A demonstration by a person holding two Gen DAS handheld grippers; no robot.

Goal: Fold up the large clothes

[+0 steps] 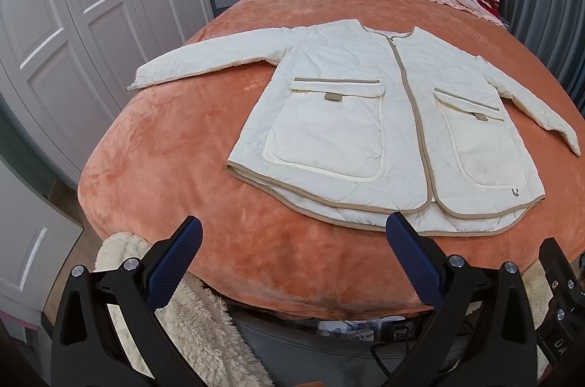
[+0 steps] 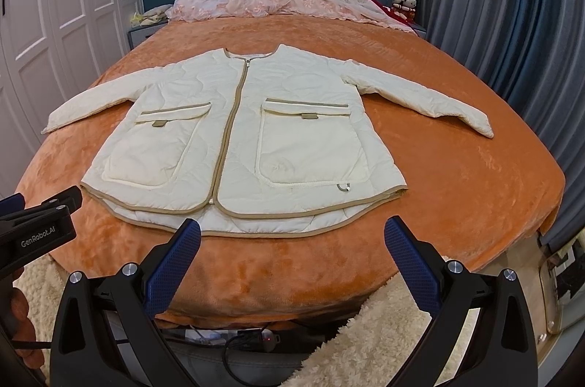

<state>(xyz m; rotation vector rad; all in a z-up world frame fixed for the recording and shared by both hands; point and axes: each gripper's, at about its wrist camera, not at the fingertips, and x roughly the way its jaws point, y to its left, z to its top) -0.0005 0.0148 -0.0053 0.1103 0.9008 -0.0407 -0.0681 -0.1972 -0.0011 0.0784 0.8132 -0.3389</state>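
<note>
Ahead, the cream quilted jacket [image 1: 380, 131] lies flat on the orange plush bed [image 1: 164, 160], at twelve o'clock beyond both wide-spread, empty pairs of fingers [image 1: 188, 262] [image 2: 411, 266].

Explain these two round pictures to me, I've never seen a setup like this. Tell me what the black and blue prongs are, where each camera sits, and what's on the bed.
No robot here: a person holds a two-finger claw in each hand, with a fisheye camera on each looking along its fingers. One picture looks out from the left claw, the other from the right claw. Both claws are open and hold nothing. A cream quilted jacket lies flat, front up, zipped, sleeves spread, on the orange blanket of a bed. A pink cover is bunched near the headboard.
</note>
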